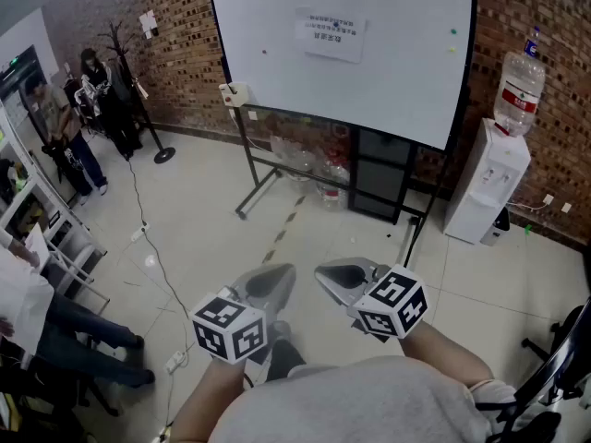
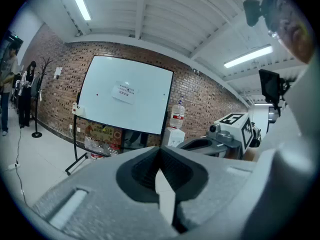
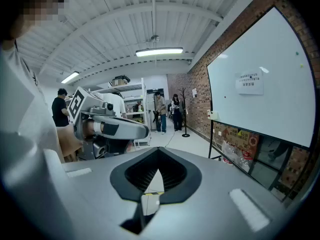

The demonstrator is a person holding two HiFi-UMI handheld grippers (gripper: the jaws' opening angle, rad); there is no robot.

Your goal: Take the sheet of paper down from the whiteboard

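The sheet of paper (image 1: 332, 35) with printed lines hangs near the top middle of the whiteboard (image 1: 388, 72), which stands on a black wheeled frame some way ahead of me. My left gripper (image 1: 280, 280) and right gripper (image 1: 331, 279) are held side by side low in the head view, far short of the board, both shut with nothing between the jaws. The left gripper view shows the paper (image 2: 124, 92) on the board (image 2: 105, 114) beyond its closed tips (image 2: 160, 150). In the right gripper view the paper (image 3: 249, 83) lies off to the right of the closed tips (image 3: 157, 153).
A white water dispenser (image 1: 488, 190) with a bottle (image 1: 520, 86) stands right of the board against the brick wall. A coat stand (image 1: 125, 72) and people (image 1: 57, 123) are at far left. A cable (image 1: 152, 257) crosses the floor. A chair base (image 1: 559, 358) is at lower right.
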